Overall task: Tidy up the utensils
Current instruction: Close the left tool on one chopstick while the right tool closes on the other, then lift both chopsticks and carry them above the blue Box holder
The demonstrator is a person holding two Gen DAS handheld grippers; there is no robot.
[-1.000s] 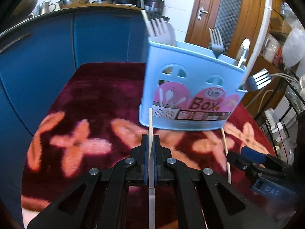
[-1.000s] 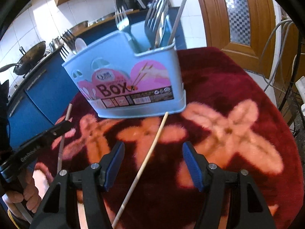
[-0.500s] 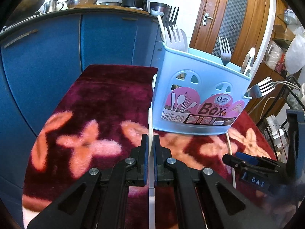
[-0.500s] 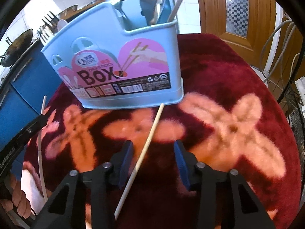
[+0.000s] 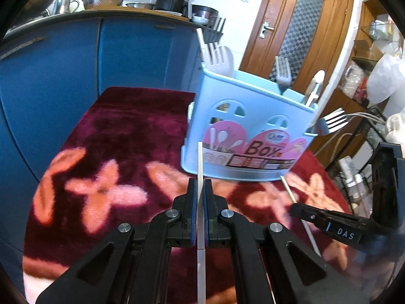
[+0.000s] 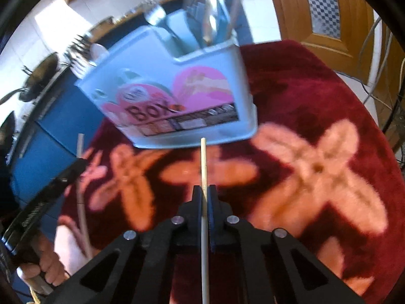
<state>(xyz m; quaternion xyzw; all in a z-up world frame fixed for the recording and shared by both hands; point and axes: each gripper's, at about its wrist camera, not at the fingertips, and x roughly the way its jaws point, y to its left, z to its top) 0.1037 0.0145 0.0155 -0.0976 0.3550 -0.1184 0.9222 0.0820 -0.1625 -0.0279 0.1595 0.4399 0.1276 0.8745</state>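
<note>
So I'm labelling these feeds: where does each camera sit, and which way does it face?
Left wrist: on the left claw, looking down its fingers at the blue utensil box; claw shut on a chopstick.
Right wrist: on the right claw, facing the box; shut on another chopstick; a hand shows low left.
Shared: box, floral cloth, and each other's claw.
</note>
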